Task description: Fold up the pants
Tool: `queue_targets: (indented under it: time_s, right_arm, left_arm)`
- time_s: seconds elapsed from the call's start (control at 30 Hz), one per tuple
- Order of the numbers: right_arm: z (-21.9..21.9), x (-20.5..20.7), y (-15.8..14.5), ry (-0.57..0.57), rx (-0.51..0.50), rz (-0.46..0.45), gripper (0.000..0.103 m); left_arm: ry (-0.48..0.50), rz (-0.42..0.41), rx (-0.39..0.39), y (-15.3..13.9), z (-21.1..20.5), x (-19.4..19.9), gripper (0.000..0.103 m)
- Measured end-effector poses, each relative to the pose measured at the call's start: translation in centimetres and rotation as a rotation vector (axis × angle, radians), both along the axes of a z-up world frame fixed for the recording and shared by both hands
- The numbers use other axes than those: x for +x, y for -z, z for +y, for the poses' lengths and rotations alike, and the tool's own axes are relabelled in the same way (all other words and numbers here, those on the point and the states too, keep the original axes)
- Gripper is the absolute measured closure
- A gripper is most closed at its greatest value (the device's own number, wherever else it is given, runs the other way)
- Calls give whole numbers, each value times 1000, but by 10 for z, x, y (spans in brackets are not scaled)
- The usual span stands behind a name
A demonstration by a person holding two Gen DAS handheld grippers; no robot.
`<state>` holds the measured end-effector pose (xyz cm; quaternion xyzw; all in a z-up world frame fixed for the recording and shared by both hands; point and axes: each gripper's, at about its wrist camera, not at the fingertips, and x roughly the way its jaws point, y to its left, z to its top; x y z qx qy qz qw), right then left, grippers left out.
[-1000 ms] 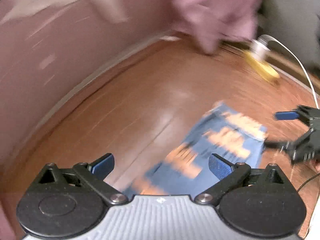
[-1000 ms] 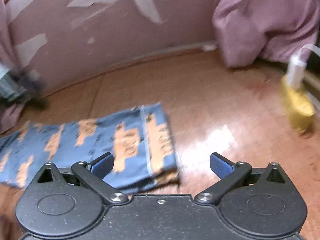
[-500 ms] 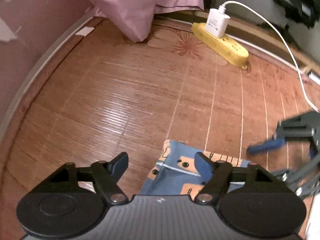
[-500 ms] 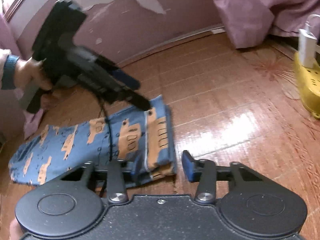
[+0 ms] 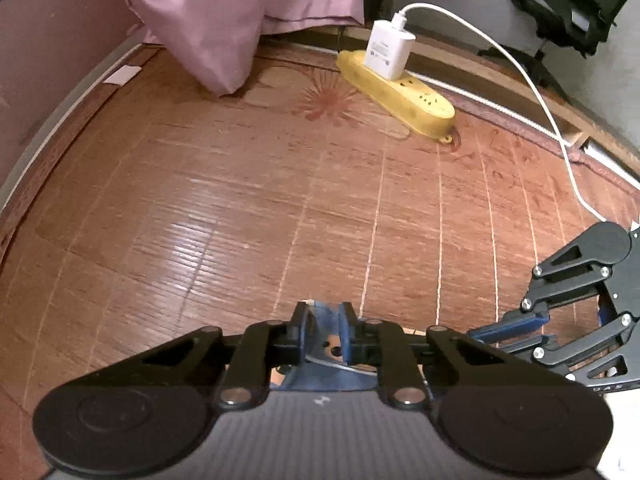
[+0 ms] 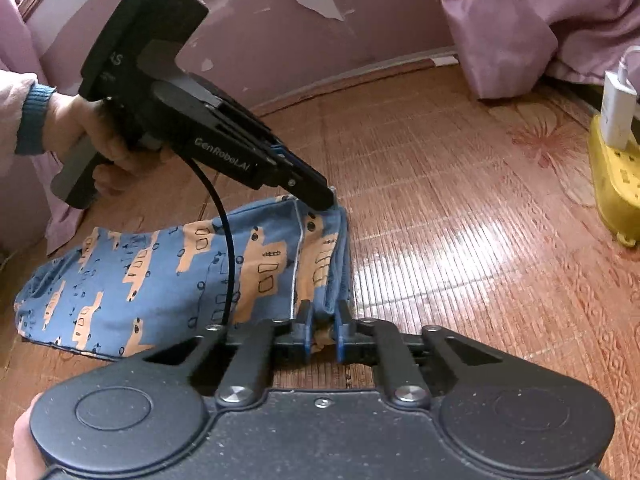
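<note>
Pants: blue with orange vehicle print, lying folded lengthwise on the woven floor mat, near the mat's wall-side edge.
Right gripper: pads clamped on the near corner of the pants' end.
Left gripper: clenched on the far corner of that end; a hand holds its handle.
Power strip: yellow, at the mat's far edge, white charger plugged in.

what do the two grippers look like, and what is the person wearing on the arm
Both grippers are matte black with two round discs, silver pivot screws and blue pads on the jaws. The left gripper has a pistol handle, white "GenRobot.AI" lettering and a black cable. The right gripper has a speckled black body. The sleeve is pale pink with a blue ribbed cuff.
</note>
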<state>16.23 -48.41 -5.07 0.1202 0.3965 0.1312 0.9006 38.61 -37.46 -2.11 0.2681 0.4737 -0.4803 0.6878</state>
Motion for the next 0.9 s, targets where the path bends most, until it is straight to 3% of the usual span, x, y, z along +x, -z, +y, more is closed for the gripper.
queue_targets:
  time_s: [0.1, 0.23, 0.27, 0.4, 0.7, 0.8, 0.87, 0.9]
  right_arm:
    - [-2, -1, -3, 22, -20, -33, 74]
    - [3, 0, -1, -4, -24, -35, 72]
    - [5, 2, 1, -11, -31, -25, 74]
    - [8, 3, 2, -19, -65, -26, 95]
    - [7, -9, -23, -95, -83, -64, 97]
    - [14, -9, -15, -173, -172, -15, 96]
    - [25, -9, -6, -232, -275, 7, 89]
    - [29, -10, -4, -248, -306, 8, 86]
  left_arm:
    - [-21, 6, 1, 1, 0, 1, 85]
    - [-21, 5, 15, 5, -1, 2, 84]
    - [-16, 8, 24, 6, -1, 1, 83]
    - [-21, 12, 27, 11, -1, 1, 82]
    - [-10, 39, 6, 9, 2, -7, 83]
    - [16, 31, 25, 12, 2, -15, 79]
    - [29, 37, 44, 16, 1, -17, 65]
    - [35, 47, 52, 19, 0, -17, 64]
